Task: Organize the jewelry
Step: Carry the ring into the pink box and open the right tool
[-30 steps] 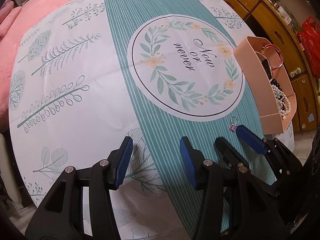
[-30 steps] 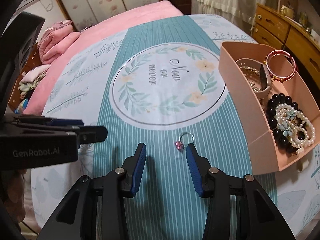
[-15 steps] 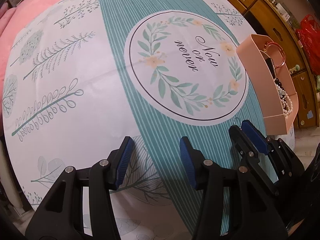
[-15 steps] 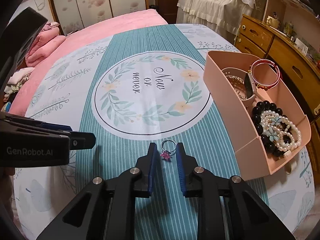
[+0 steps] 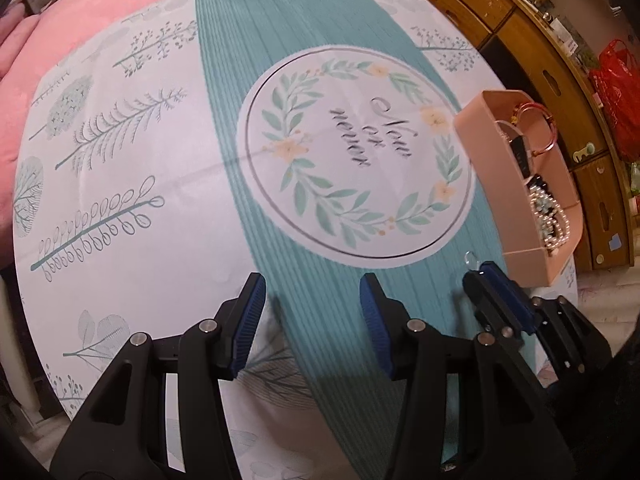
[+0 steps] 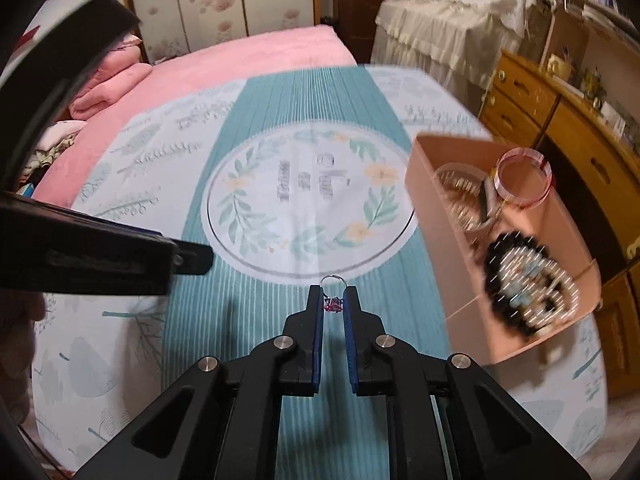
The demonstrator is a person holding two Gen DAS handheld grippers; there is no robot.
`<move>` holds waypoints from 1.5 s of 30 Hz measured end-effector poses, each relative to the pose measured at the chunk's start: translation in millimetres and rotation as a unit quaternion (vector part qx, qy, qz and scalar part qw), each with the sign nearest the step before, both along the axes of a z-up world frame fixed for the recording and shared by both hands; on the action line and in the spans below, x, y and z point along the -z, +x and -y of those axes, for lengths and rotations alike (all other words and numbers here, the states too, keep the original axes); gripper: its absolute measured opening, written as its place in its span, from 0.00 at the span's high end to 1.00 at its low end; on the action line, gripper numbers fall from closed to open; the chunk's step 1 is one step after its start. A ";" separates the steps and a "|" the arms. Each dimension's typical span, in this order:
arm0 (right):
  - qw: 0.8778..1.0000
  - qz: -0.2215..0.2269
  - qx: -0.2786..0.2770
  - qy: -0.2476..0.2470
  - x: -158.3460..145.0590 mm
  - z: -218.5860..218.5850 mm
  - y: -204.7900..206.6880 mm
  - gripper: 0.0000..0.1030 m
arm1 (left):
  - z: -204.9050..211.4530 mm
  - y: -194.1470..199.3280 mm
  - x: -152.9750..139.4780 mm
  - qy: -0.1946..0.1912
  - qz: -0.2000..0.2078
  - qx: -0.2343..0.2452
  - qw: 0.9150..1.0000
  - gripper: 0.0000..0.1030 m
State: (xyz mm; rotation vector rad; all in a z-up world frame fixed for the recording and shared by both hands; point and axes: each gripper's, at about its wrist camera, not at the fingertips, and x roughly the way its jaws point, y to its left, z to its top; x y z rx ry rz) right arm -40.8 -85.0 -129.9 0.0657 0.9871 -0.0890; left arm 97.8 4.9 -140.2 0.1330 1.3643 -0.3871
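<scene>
A small silver ring with a pink stone sits between the tips of my right gripper, which is shut on it just above the teal striped cloth. In the left wrist view the ring's loop pokes out past the right gripper. A pink organizer box stands to the right and holds a pearl and black bead bracelet pile and a pink bangle. The box also shows in the left wrist view. My left gripper is open and empty, left of the right one.
The cloth has a round leaf wreath print in its middle. A pink bed cover lies behind it. Wooden drawers stand along the right side, close behind the box. A red bag sits by the drawers.
My right gripper has closed from wide open onto the ring and lifted slightly. The left gripper has stayed open and hardly moved.
</scene>
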 end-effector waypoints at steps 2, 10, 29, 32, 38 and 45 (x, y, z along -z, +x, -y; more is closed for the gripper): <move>1.000 0.014 -0.004 -0.005 -13.7 5.1 -1.9 0.90 | 7.1 -2.5 -7.0 -0.002 0.006 0.004 1.000 0.55; 0.999 0.049 0.002 -0.023 -55.7 53.2 -17.1 0.90 | 63.8 -17.8 -42.1 -0.020 0.039 0.023 0.999 0.55; 0.998 0.038 -0.054 -0.010 -86.0 167.0 -29.7 0.90 | 152.5 -57.0 -85.5 -0.033 0.073 -0.029 0.996 0.41; 0.997 0.027 -0.069 -0.006 -84.8 169.0 -27.4 0.88 | 149.1 -61.6 -87.7 -0.028 0.074 -0.052 0.995 0.37; 0.995 0.025 -0.094 -0.006 -88.5 165.4 -25.4 0.60 | 137.7 -68.9 -92.8 -0.008 0.082 -0.082 0.993 0.32; 0.994 0.023 -0.109 0.002 -99.9 152.4 -24.7 0.60 | 114.3 -82.2 -98.8 0.000 0.084 -0.121 0.989 0.32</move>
